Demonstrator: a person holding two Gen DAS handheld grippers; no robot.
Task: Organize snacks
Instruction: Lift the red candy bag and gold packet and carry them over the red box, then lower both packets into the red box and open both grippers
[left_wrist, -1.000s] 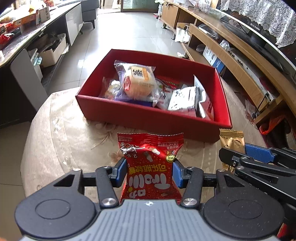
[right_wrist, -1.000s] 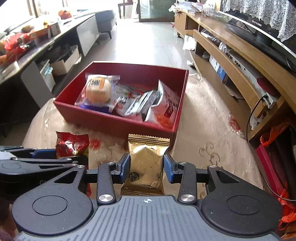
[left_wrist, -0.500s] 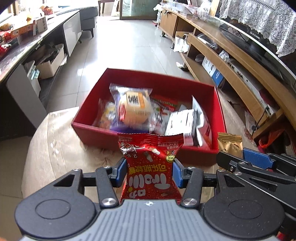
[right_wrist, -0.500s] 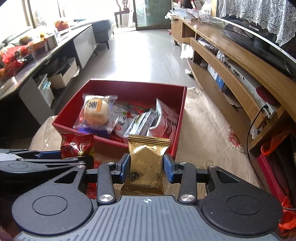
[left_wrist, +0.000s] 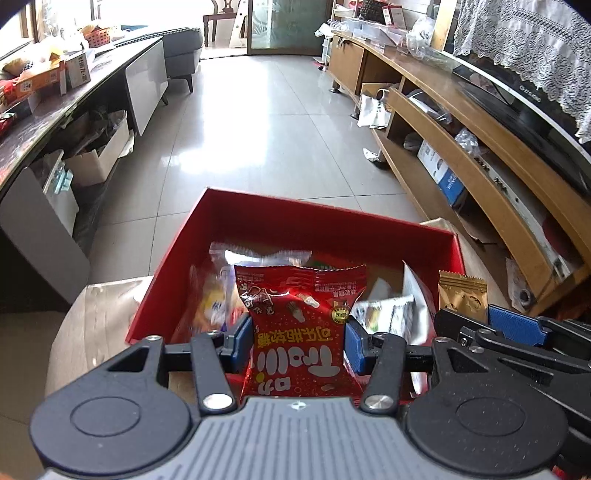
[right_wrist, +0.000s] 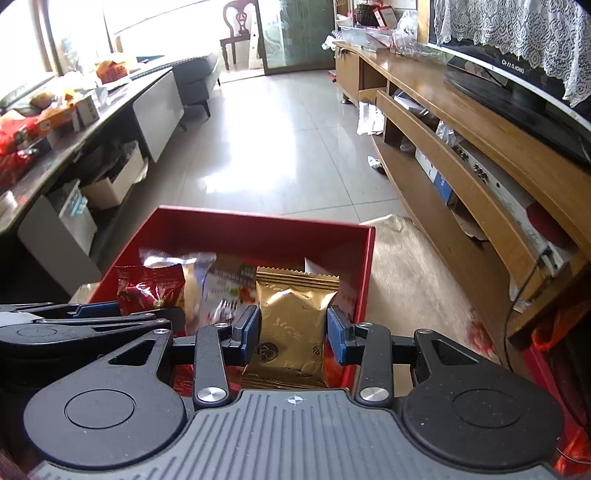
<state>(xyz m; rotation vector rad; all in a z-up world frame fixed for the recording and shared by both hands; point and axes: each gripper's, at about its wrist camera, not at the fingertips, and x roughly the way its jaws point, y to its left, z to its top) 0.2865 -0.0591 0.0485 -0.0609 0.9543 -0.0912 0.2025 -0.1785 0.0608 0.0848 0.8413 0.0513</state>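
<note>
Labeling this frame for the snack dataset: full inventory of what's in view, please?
red snack packet: 1, red, held in the left gripper over the box
gold snack packet: 1, gold, held in the right gripper over the box
red box: 1, red, open, on the beige-covered table
loose snacks: several, mixed colours, inside the box, blurred
table cover: 1, beige, under the box
TV: 1, black, on the wooden cabinet at right
left gripper: 1, black, blue pads
right gripper: 1, black, blue pads
</note>
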